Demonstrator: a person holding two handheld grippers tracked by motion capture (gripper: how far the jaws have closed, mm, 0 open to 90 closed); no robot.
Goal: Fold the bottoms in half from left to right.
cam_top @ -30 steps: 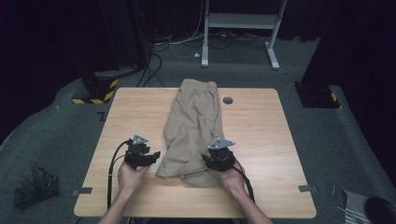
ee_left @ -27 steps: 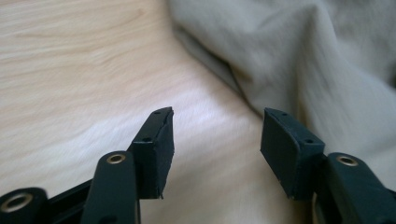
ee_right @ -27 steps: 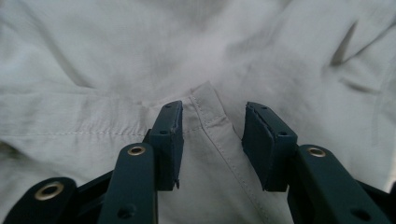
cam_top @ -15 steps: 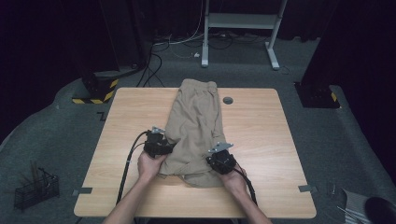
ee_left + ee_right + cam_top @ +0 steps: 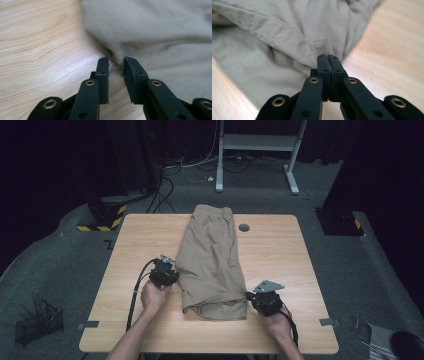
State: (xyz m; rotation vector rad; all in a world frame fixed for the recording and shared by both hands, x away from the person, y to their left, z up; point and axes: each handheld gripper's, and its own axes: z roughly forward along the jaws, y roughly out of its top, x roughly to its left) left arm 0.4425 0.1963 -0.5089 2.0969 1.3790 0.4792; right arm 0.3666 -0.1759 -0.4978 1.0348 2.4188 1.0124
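Right gripper view: the shorts [image 5: 287, 45] hem is pinched by the right gripper [image 5: 328, 58], while the left gripper [image 5: 116, 61], fingers parted and closing, must be clamped on the shorts edge before lifting.

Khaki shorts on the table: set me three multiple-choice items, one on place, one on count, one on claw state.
1. Where do the khaki shorts lie on the table?
A. Down the middle, waistband at the far edge
B. Bunched in the far right corner
C. Hanging off the near edge

2. How many claws are at the near end of the shorts?
A. None
B. One
C. Two

3. How does the right claw stand?
A. Wide open above bare wood
B. Shut, jaws together at a fold of the fabric
C. Shut on a cable

Key:
1 A, the high view shows the shorts running lengthwise along the centre.
2 C, the left claw sits at one near corner and the right claw at the other.
3 B, the right gripper view shows the jaws pressed together at the cloth.
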